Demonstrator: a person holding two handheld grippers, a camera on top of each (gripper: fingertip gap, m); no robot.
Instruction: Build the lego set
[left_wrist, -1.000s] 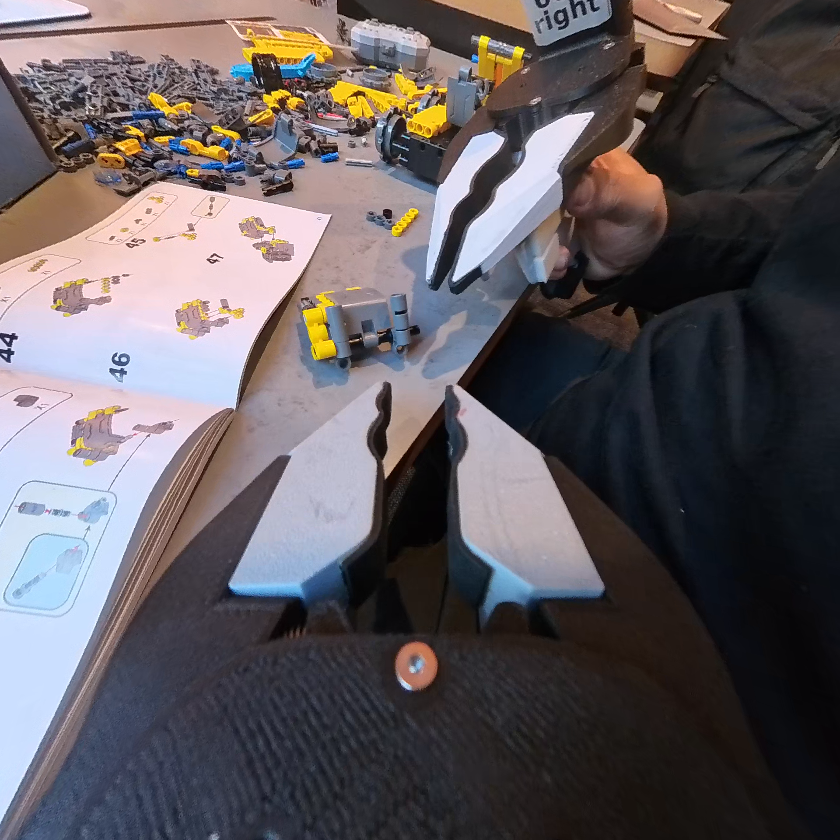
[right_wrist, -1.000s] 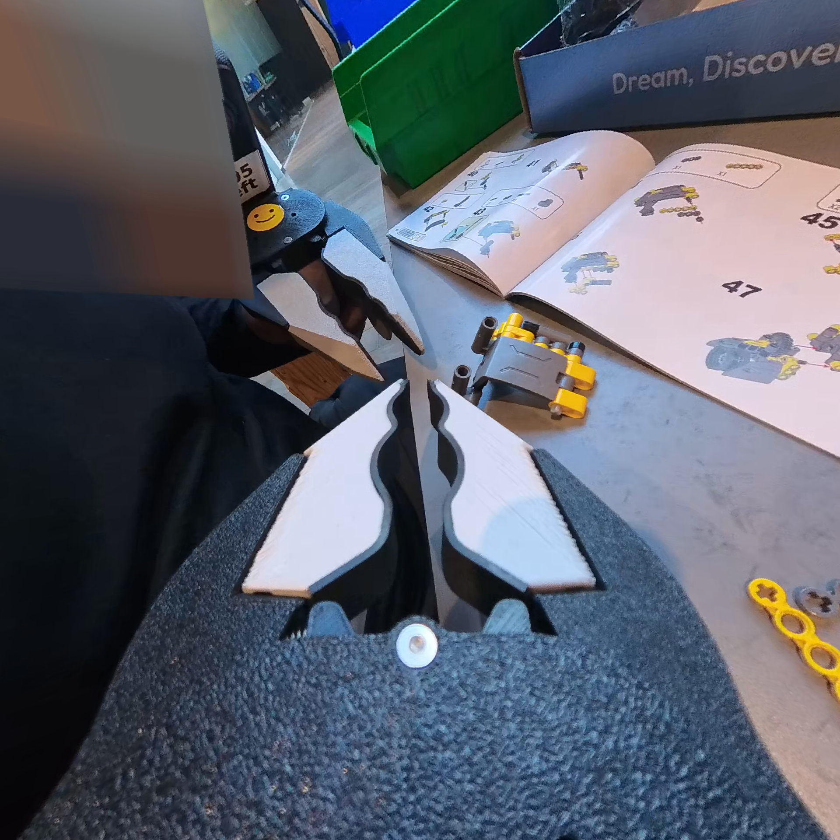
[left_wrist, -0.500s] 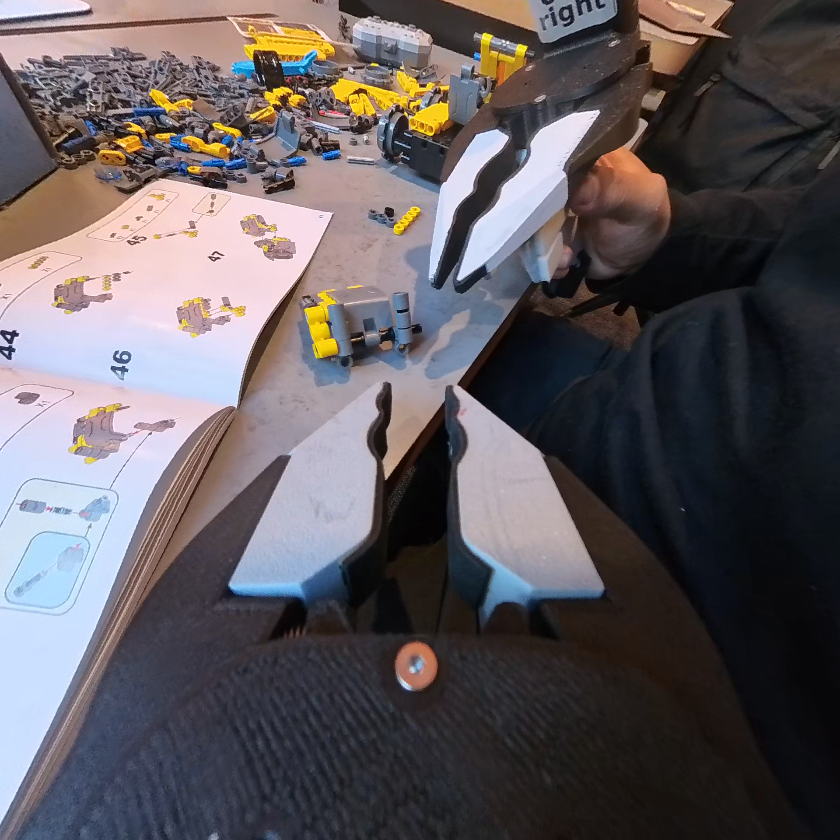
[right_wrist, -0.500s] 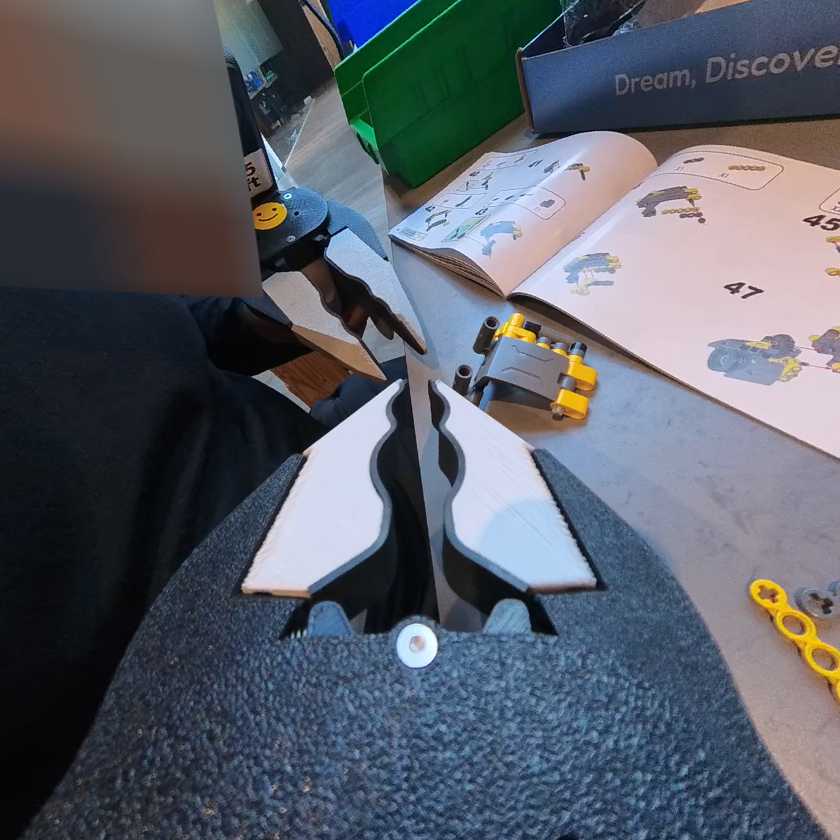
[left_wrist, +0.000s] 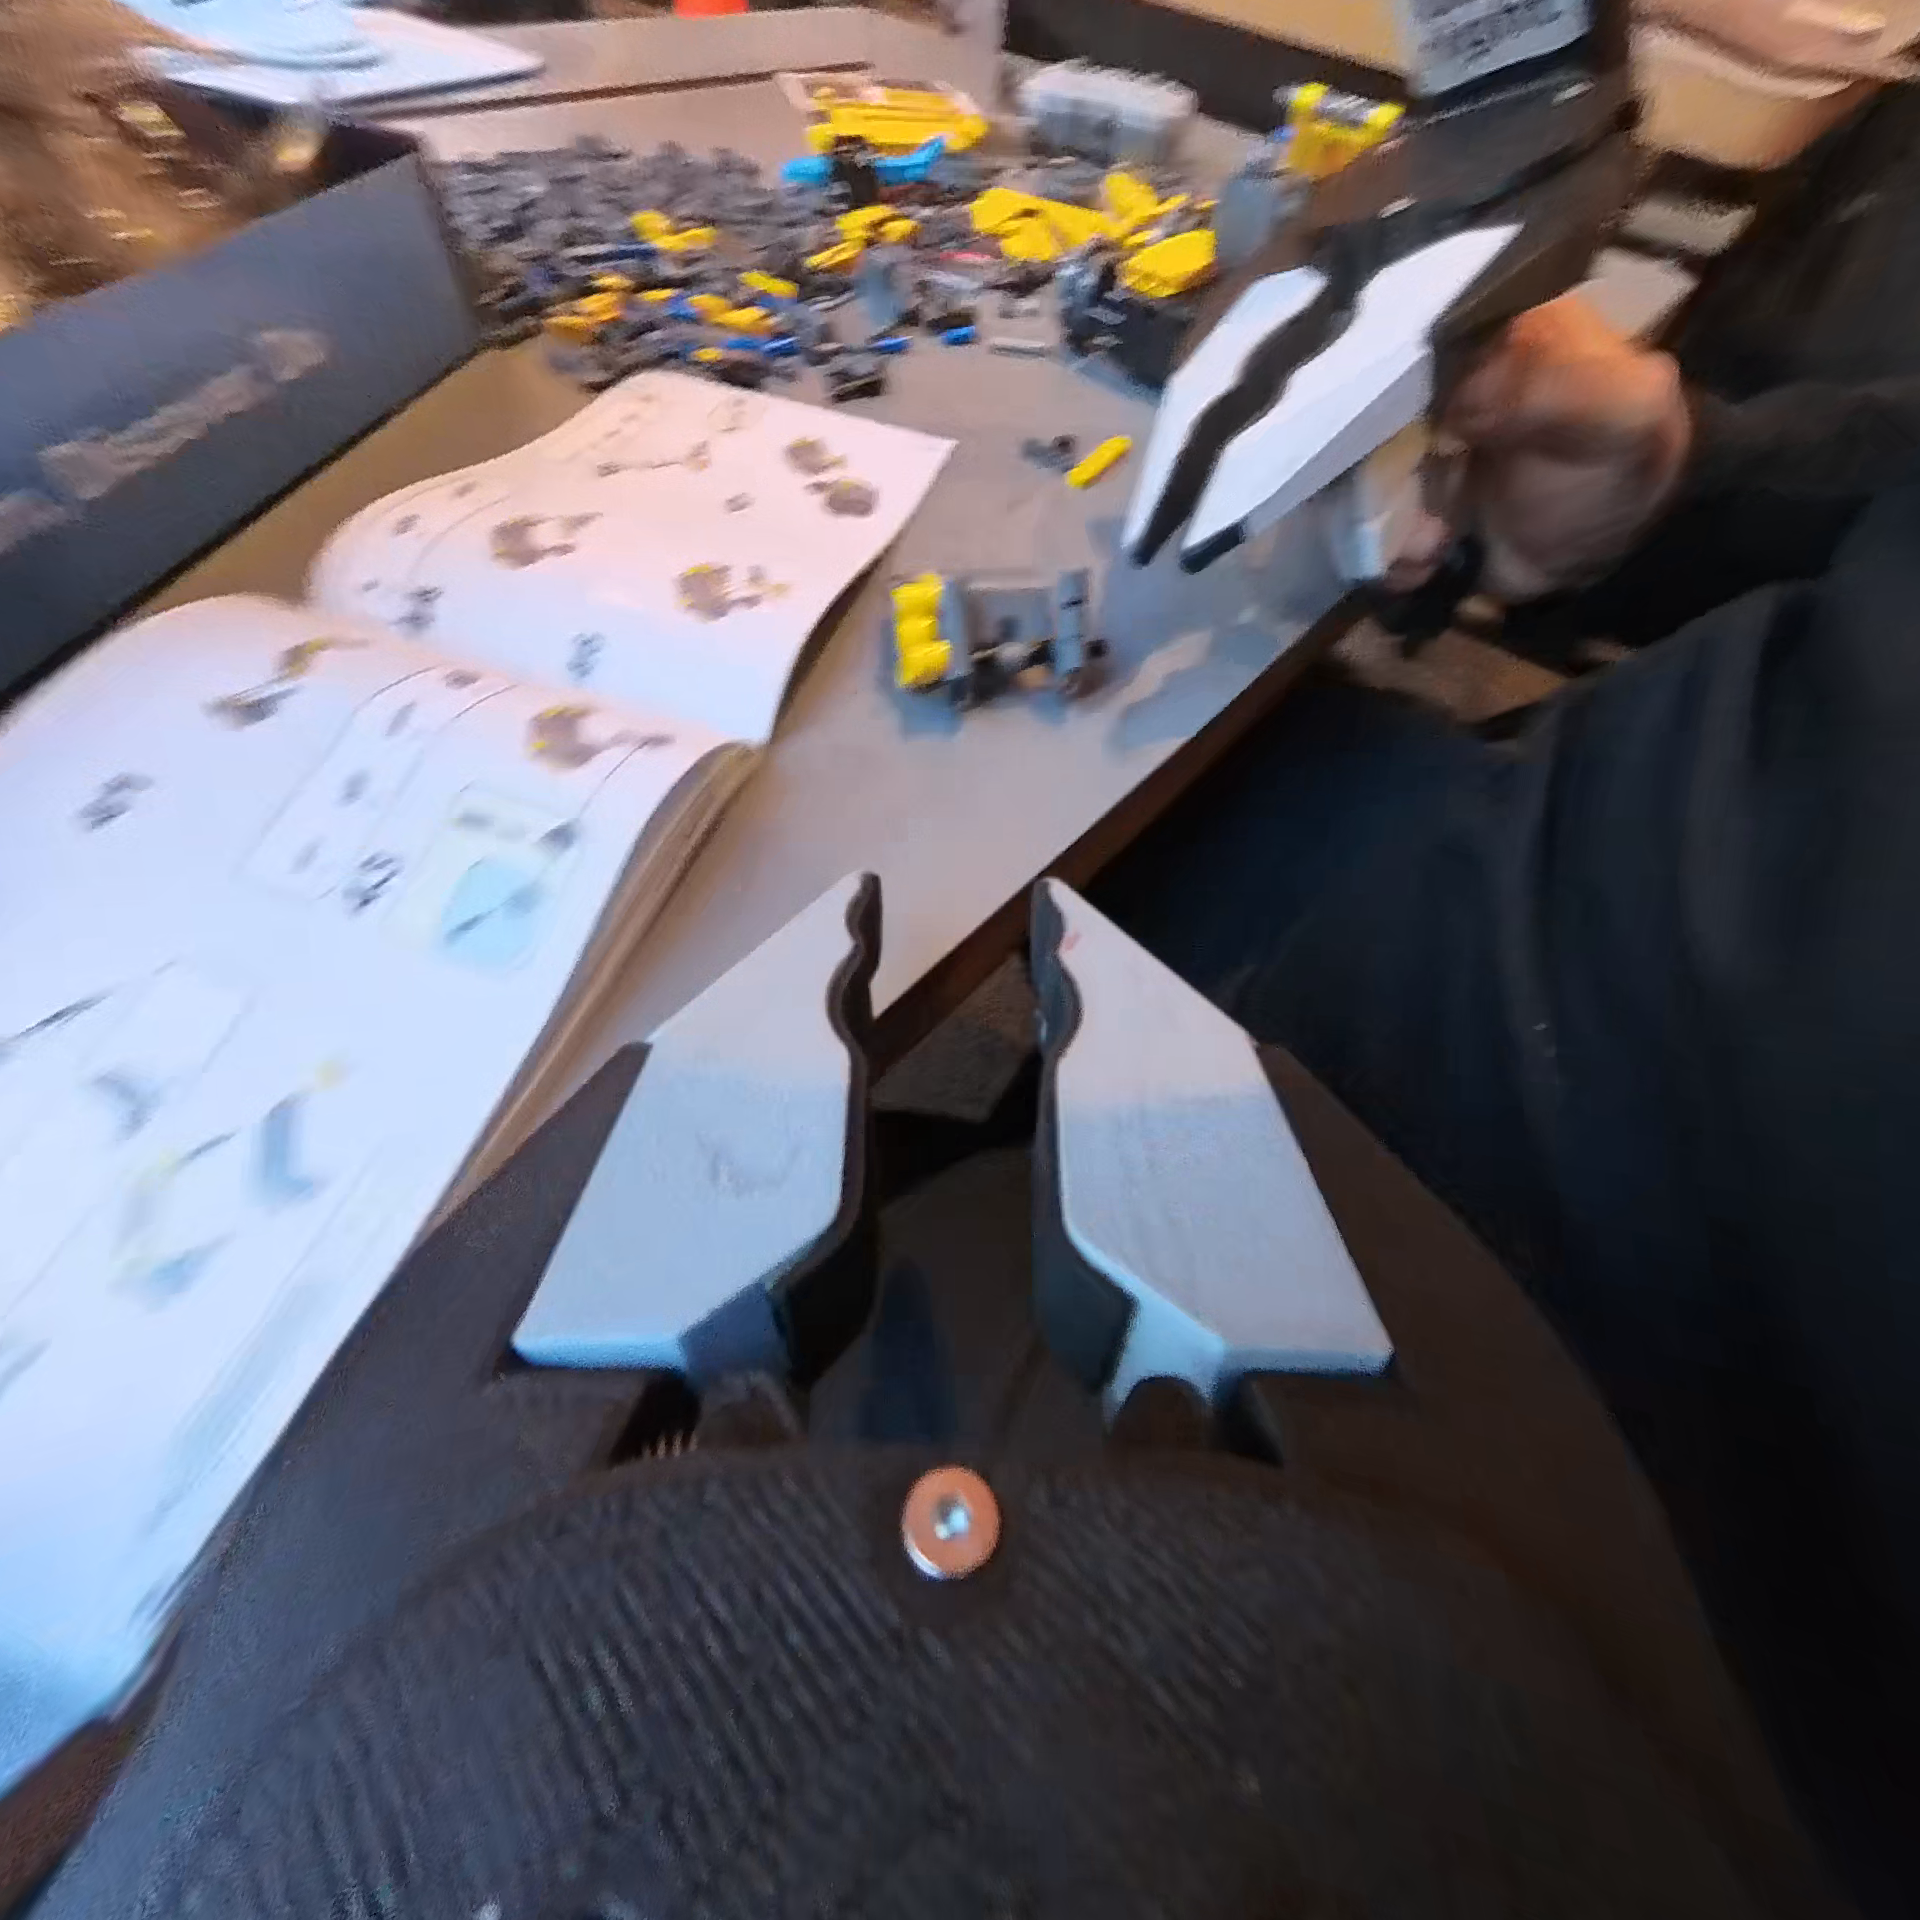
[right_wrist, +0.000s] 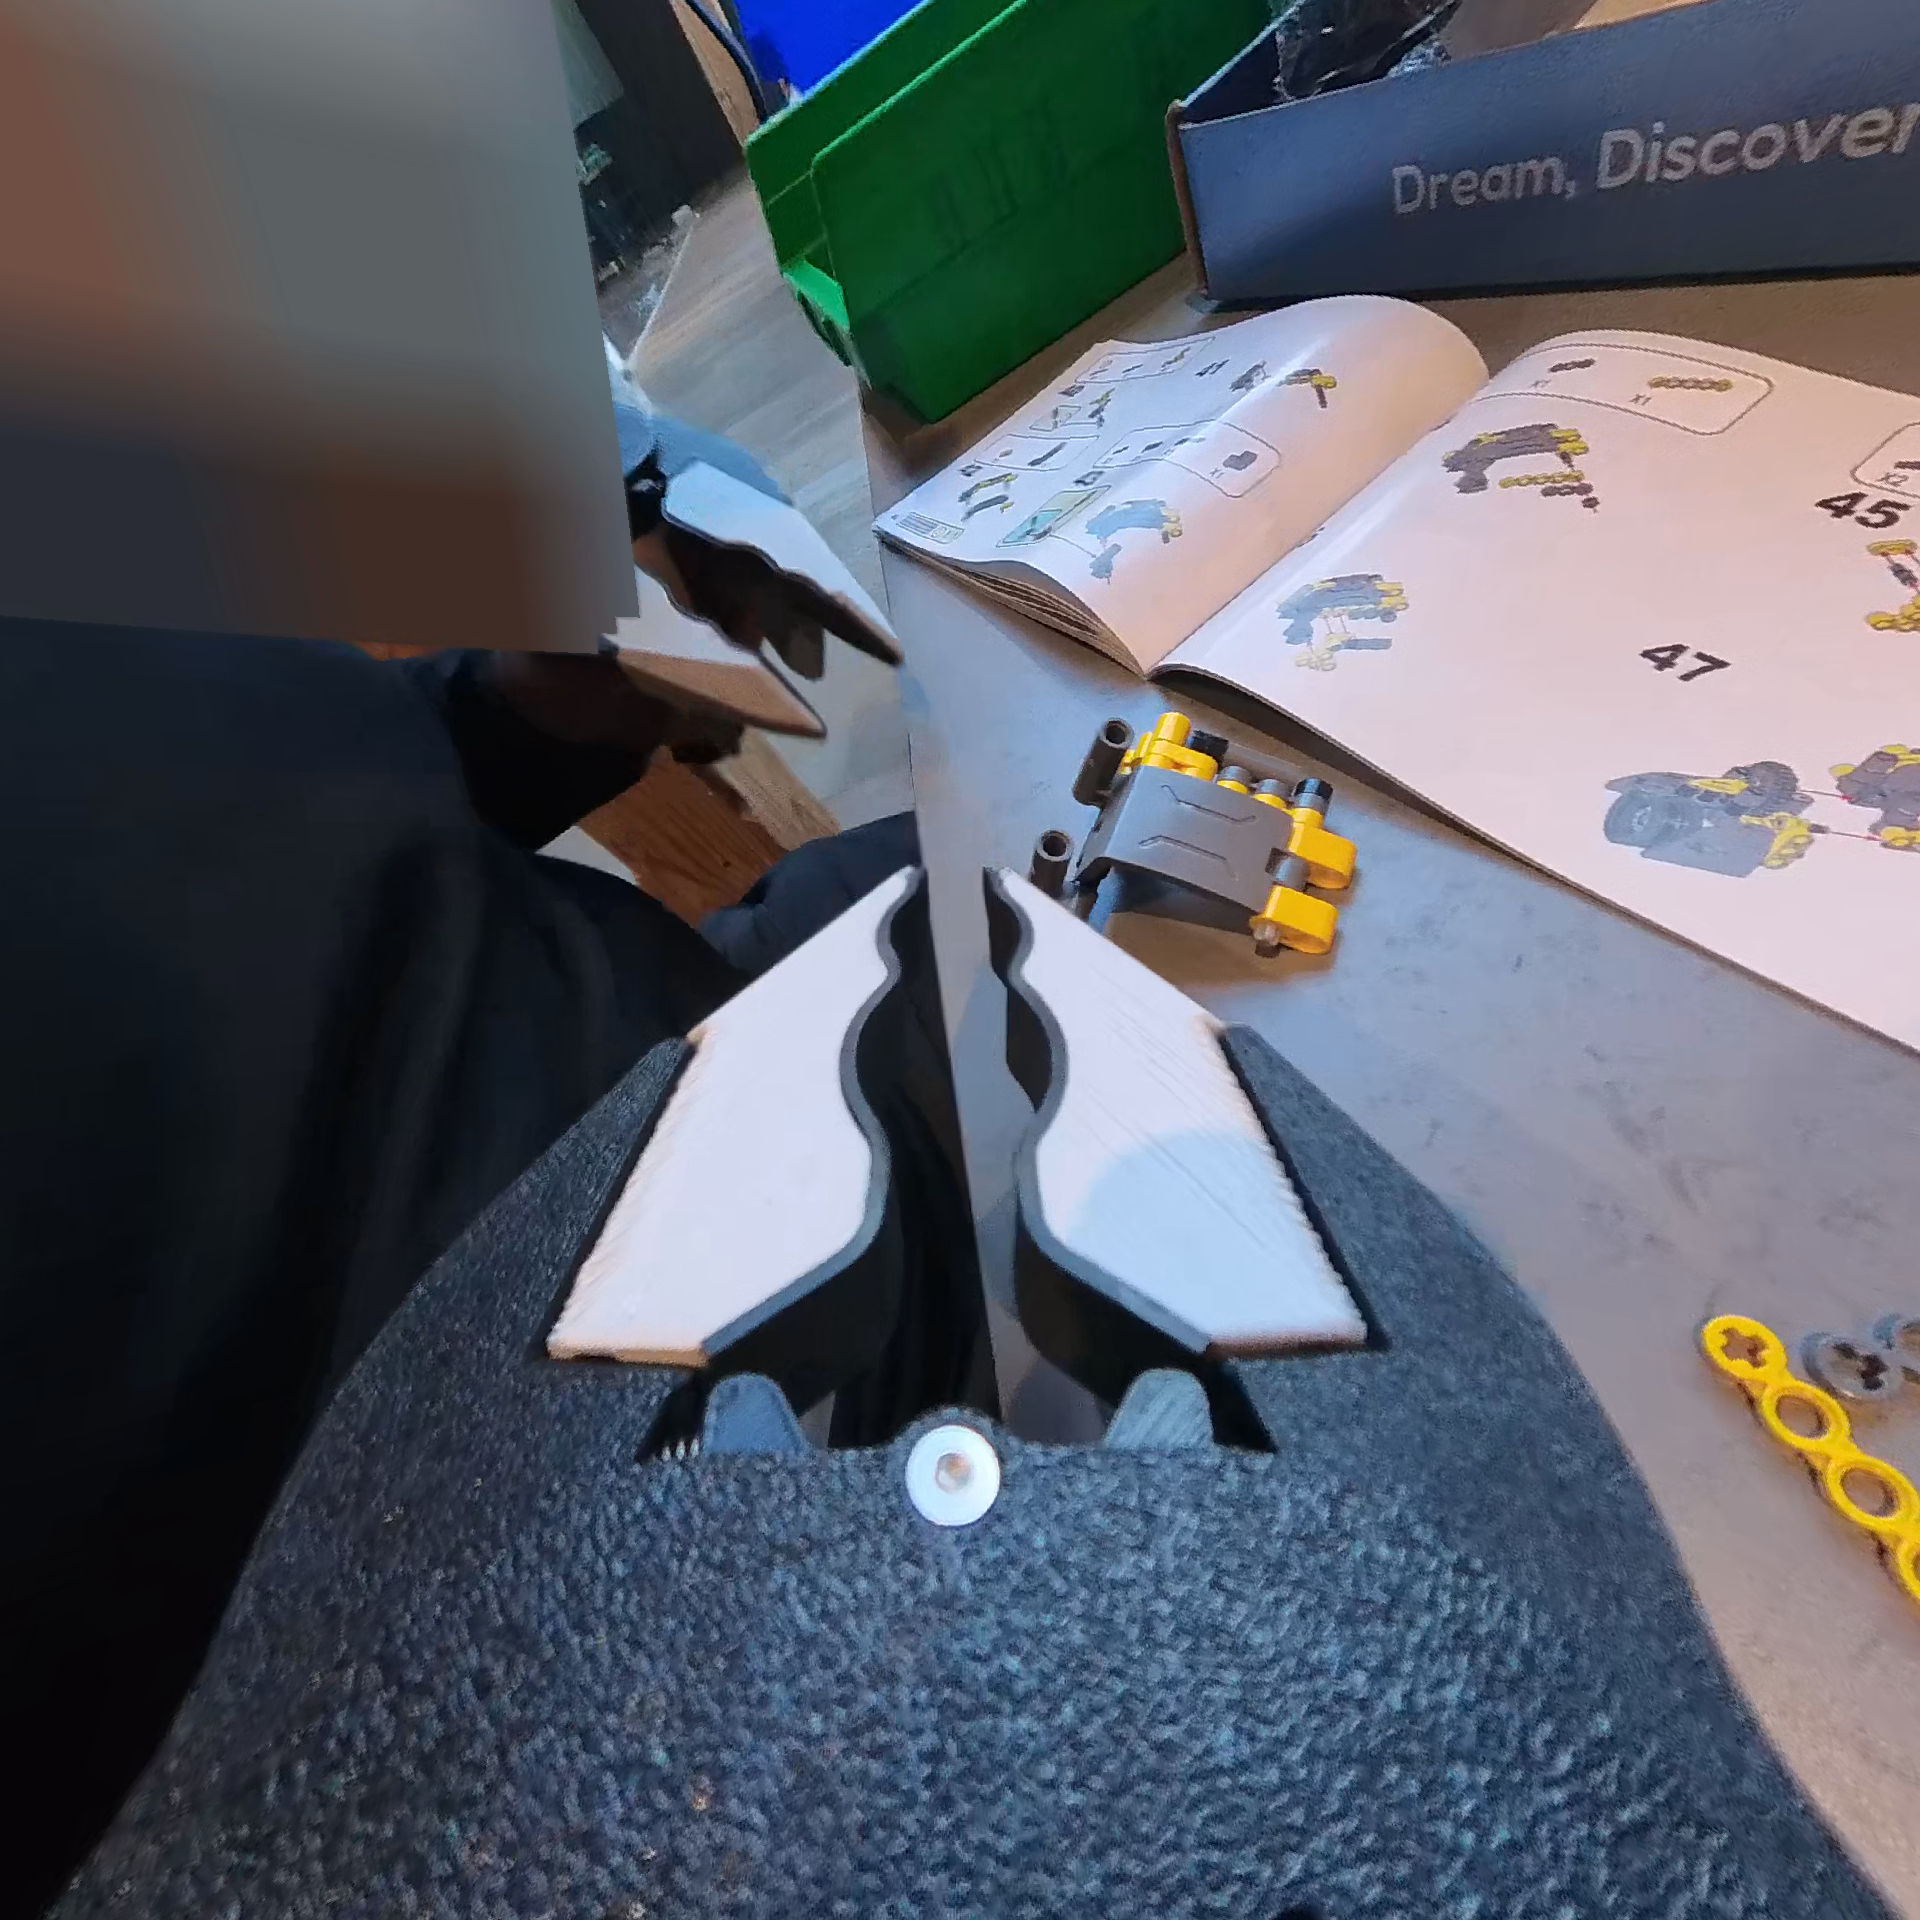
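At table edge: the small grey and yellow brick assembly (right_wrist: 1210, 836) lies flat on the grey table (right_wrist: 1507, 1091), at about 1 o'clock from the right gripper's tips, just beside them.
Right gripper: the right gripper (right_wrist: 951, 883) hangs over the table edge, fingers parted by a narrow gap, holding nothing.
Left gripper: the left gripper (left_wrist: 951, 904) sits off the table near its edge, fingers a little apart and empty; the assembly (left_wrist: 992, 634) is at 12 o'clock, well apart.
Nearer hand: the right one, whose white fingertips point down at the assembly's right end in the left wrist view.
Long axis: it runs from the dark pins at 10 o'clock to the yellow connectors at 4 o'clock in the right wrist view.
Around: open instruction booklet (right_wrist: 1558, 582) at 1 to 2 o'clock, just beyond the assembly; yellow holed beam (right_wrist: 1829, 1455) and small grey rings at 3 o'clock; dark blue box (right_wrist: 1558, 177) and green bins (right_wrist: 966, 208) farther back; a loose parts pile (left_wrist: 883, 270) at the far end.
In the way: nothing lies between tips and assembly.
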